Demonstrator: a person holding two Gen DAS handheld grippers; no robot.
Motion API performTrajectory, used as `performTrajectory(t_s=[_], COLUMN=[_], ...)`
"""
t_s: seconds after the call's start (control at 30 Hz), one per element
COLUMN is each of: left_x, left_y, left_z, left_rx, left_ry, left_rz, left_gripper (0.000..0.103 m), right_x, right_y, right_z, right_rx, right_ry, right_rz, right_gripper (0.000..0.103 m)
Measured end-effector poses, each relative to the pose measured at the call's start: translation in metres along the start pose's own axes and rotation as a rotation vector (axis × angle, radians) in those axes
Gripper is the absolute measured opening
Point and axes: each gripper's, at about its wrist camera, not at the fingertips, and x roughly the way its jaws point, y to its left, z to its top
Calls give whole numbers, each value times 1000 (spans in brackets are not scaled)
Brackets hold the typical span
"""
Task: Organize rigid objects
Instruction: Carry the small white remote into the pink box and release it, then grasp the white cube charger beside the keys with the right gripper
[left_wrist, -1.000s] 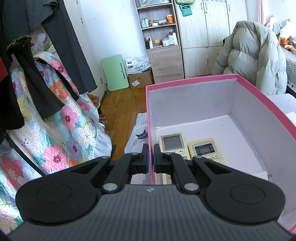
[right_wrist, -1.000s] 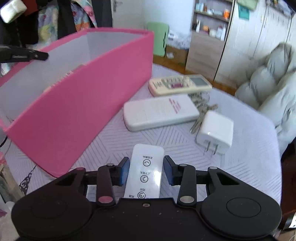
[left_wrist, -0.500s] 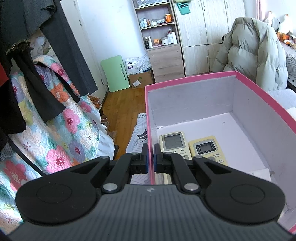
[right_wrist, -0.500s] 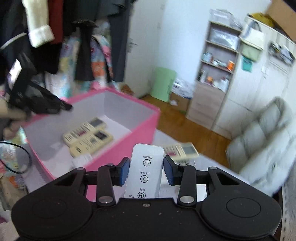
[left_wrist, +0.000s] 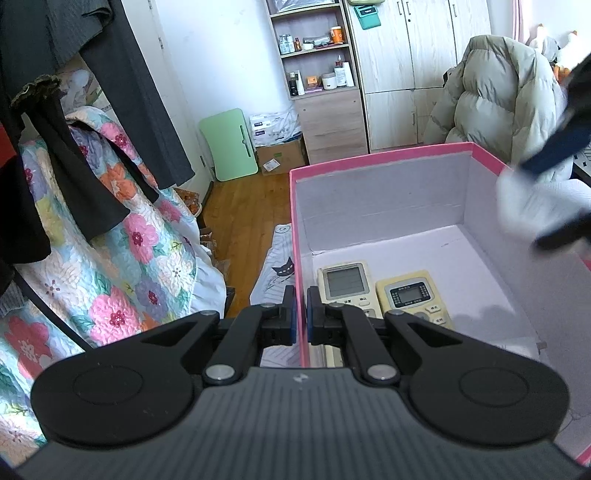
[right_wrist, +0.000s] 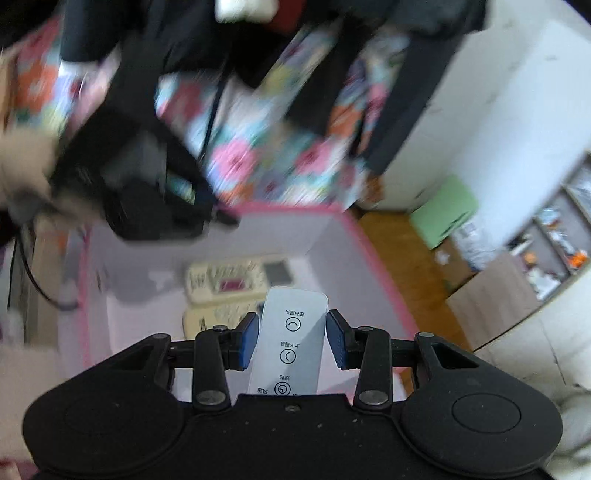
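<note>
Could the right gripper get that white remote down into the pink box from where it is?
Probably yes. The right gripper holds the white remote above the open pink box, with bare floor beside the two beige remotes.

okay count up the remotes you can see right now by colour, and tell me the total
Cream remotes lying in the pink box: 2, one with a grey screen and a yellower one beside it.
White remotes: 1, the slim white remote held in the right gripper above the box.
Total: 3
</note>
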Motion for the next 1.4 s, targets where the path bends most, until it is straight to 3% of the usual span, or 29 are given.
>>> performTrajectory(t_s=[0.27, 0.37, 0.47, 0.63, 0.7, 0.87, 1.03, 1.23, 1.4], left_x=[-1, -1, 0, 0, 0, 0, 0, -1, -2], left_y=[-3, -3, -3, -3, -2, -1, 4, 0, -3], left_z=[0, 0, 0, -1, -1, -1, -2, -2, -2], left_rx=[-2, -6, -3, -4, -10, -10, -27, -8, 2], left_ry=[-2, -2, -2, -2, -3, -4, -7, -5, -6], left_rz=[-3, -4, -4, -3, -7, -7, -29, -9, -8], left_gripper=[4, 4, 4, 4, 4, 4, 4, 4, 4], right_x=[50, 52, 41, -7, -27, -71, -82, -54, -21], right_y=[2, -1, -9, -29, -36, -63, -92, -117, -111], right_z=[6, 1, -1, -12, -20, -55, -104, -182, -218], right_rx=[-138, -114, -19, 182, 244, 490, 788, 1154, 1252], right_ry=[186, 193, 113, -46, -51, 7, 101, 223, 330], right_rz=[136, 196, 175, 35, -7, -4, 25, 48, 15], right_gripper=[45, 45, 58, 63, 67, 67, 66, 66, 65])
